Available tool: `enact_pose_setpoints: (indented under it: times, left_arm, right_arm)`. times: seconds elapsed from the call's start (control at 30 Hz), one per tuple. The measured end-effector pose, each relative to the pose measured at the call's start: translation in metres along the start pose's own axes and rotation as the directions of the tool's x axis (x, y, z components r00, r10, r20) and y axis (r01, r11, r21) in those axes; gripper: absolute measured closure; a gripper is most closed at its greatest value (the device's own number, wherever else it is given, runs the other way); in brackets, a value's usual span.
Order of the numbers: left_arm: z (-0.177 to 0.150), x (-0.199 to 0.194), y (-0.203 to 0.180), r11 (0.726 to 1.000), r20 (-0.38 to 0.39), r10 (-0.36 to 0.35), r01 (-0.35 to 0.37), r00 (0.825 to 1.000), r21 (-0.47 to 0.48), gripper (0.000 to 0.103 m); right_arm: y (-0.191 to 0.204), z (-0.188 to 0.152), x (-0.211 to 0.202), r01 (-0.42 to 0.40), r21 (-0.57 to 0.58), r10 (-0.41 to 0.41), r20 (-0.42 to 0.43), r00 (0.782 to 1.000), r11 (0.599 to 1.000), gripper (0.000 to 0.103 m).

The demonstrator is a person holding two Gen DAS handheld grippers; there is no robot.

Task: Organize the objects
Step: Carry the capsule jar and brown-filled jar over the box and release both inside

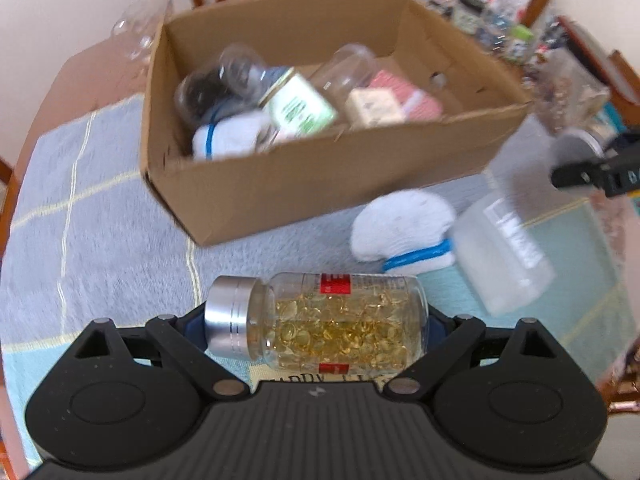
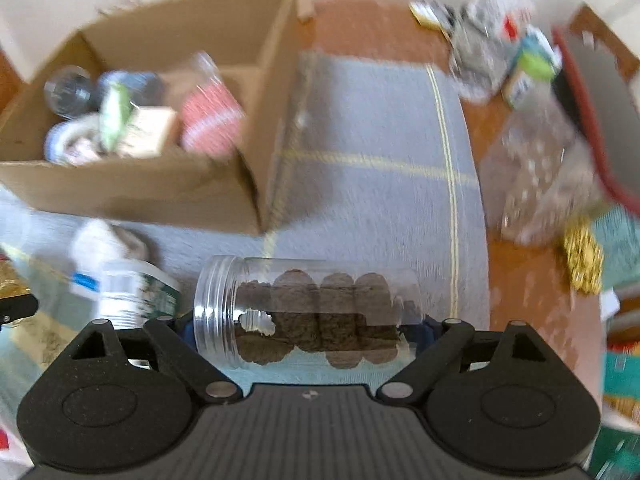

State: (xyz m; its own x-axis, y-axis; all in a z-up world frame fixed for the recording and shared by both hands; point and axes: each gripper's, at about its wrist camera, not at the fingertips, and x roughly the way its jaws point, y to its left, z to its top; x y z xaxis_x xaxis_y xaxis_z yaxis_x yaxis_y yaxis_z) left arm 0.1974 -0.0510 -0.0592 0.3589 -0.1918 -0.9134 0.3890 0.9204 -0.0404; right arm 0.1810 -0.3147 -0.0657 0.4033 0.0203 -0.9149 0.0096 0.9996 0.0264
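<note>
My left gripper (image 1: 316, 320) is shut on a clear bottle of yellow capsules (image 1: 320, 320) with a silver cap, held sideways above the grey cloth, in front of the cardboard box (image 1: 304, 184). My right gripper (image 2: 308, 324) is shut on a clear lidless jar of brown cookies (image 2: 308, 316), held sideways to the right of the box (image 2: 140, 192). The box holds several jars, a green-labelled bottle (image 1: 300, 106), a red packet (image 1: 404, 96) and a white sock. The right gripper's fingers (image 1: 580, 174) show at the left view's right edge.
On the cloth lie a white sock with a blue band (image 1: 404, 232) and a frosted plastic container (image 1: 504, 256). Cluttered bottles and bags (image 2: 512, 60) crowd the table's far right. A crinkled clear bag (image 2: 540, 168) and a gold item (image 2: 582, 256) sit on bare wood.
</note>
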Motion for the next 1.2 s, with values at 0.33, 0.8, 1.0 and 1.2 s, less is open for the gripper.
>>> enact_pose_setpoints:
  times: [0.33, 0.8, 1.0, 1.2]
  left_arm:
    - [0.048, -0.066, 0.016, 0.998, 0.119, -0.015, 0.007, 0.993, 0.067, 0.009]
    - [0.165, -0.021, 0.026, 0.998, 0.188, 0.036, -0.046, 0.982, 0.047, 0.008]
    - [0.192, 0.011, 0.026, 0.998, 0.153, 0.041, -0.049, 0.987, 0.046, 0.008]
    - [0.205, 0.033, 0.022, 0.997, 0.131, 0.038, -0.047, 0.991, 0.064, 0.008]
  right_arm:
    - [0.029, 0.051, -0.059, -0.078, -0.149, 0.102, 0.155, 0.983, 0.986, 0.009]
    - [0.056, 0.094, -0.032, -0.136, -0.177, 0.162, 0.146, 0.976, 0.975, 0.009]
    - [0.056, 0.096, -0.017, -0.138, -0.140, 0.156, 0.126, 0.980, 0.980, 0.009]
    - [0.057, 0.092, -0.020, -0.142, -0.136, 0.161, 0.143, 0.977, 0.981, 0.000]
